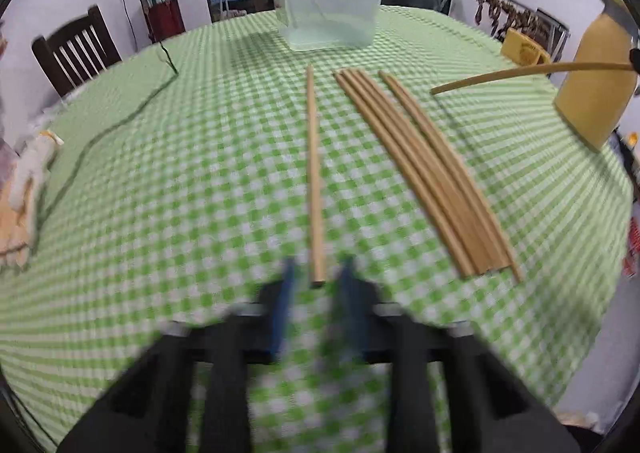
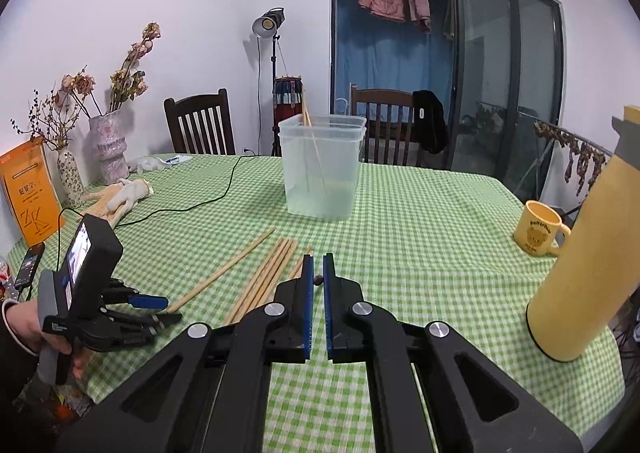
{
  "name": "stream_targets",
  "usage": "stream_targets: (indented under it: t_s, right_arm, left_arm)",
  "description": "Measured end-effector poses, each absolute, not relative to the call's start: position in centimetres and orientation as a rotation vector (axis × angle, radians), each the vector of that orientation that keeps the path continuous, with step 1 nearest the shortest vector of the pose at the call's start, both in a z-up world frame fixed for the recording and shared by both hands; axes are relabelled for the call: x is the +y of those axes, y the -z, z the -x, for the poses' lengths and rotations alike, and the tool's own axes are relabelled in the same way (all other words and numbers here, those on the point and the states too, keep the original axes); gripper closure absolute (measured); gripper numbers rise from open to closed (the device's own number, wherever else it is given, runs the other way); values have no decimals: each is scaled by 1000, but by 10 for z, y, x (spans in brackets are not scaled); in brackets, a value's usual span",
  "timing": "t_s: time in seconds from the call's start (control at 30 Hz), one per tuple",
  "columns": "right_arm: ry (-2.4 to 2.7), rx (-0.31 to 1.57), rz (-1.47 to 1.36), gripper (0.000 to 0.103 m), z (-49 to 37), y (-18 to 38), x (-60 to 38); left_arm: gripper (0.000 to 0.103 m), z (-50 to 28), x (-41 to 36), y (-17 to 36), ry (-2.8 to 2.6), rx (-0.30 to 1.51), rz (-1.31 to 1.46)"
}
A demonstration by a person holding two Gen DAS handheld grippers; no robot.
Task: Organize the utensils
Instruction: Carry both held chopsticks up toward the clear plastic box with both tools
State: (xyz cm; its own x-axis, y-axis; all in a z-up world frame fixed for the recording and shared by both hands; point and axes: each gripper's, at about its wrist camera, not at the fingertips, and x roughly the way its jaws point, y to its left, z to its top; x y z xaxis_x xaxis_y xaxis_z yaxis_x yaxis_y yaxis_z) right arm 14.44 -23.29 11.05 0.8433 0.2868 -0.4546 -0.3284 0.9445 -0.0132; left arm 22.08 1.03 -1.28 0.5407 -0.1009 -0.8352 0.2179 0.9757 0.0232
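A single wooden chopstick [image 1: 314, 173] lies lengthwise on the green checked tablecloth [image 1: 180, 193]. My left gripper [image 1: 318, 273] is blurred, its blue pads close on either side of the stick's near end. In the right wrist view the left gripper [image 2: 172, 311] is closed at that same end of the chopstick [image 2: 224, 271]. Several more chopsticks [image 1: 424, 173] lie in a bundle to the right. My right gripper [image 2: 318, 259] is shut on another chopstick [image 1: 520, 73], held above the table. A clear plastic container [image 2: 322, 169] stands behind, holding chopsticks [image 2: 307, 117].
A tall yellow bottle [image 2: 580, 253] and a yellow mug [image 2: 538, 229] stand at the right. A black cable [image 2: 192, 205], gloves [image 2: 120, 197], vases [image 2: 106, 145], an orange book [image 2: 28, 189] and a phone [image 2: 28, 265] crowd the left. Chairs stand behind the table.
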Motion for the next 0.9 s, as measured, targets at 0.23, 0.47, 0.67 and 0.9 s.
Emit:
stream_targets:
  t_s: [0.23,0.47,0.67,0.9]
  right_arm:
    - [-322,444,103,98,-147,-120,-234]
    - [-325,394,133,98,-163,-146,-233]
    - [-340,400,129,98,-191,-159,-233]
    - [-347,396,136,98,-207,-163,-230]
  left_arm:
    - [99,-223,27,-17,196,934,-67]
    - [99,-235,34,-68,231,864,-115]
    - [99,-255,29,-114,289,848,-148]
    - [99,-268,19,-151,317,835,-229]
